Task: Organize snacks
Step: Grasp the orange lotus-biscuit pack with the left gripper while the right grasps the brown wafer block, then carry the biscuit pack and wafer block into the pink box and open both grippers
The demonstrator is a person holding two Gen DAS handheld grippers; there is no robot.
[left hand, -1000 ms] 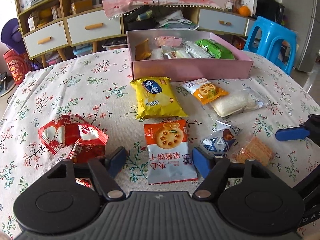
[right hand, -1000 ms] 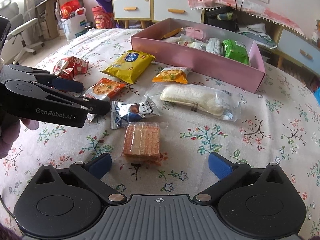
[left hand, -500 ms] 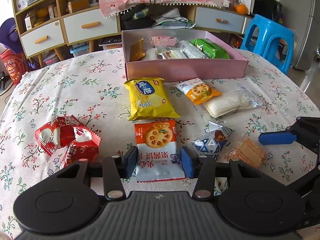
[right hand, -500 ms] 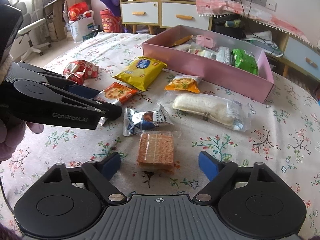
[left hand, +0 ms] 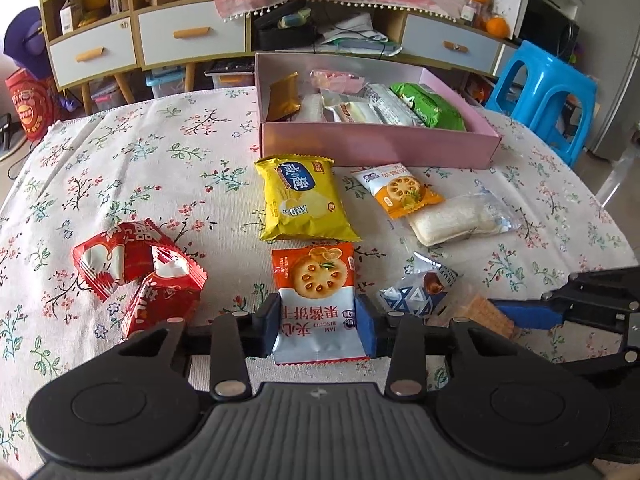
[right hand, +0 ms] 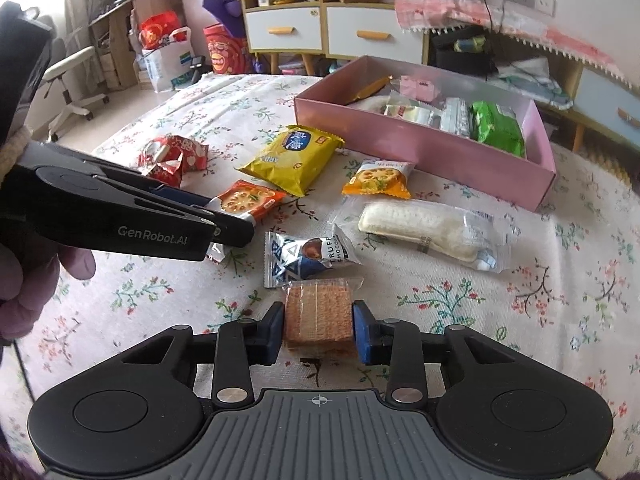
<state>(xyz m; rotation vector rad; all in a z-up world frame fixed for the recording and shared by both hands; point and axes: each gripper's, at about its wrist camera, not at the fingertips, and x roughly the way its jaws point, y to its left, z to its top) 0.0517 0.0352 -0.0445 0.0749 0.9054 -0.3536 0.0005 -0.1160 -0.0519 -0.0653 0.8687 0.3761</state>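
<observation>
Left gripper, jaws just closed, clamps the jam biscuit packet lying on the floral tablecloth. Right gripper, likewise just closed, pinches the wafer packet beside it. Pink box beyond holds other snacks.

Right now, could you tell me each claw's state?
Left claw: closed on the jam biscuit packet.
Right claw: closed on the wafer pack.

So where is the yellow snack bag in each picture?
Left wrist view: the yellow snack bag lies in the middle, just before the pink box.
Right wrist view: the yellow snack bag lies left of centre, left of the pink box.
Shared landmark: the pink box.
</observation>
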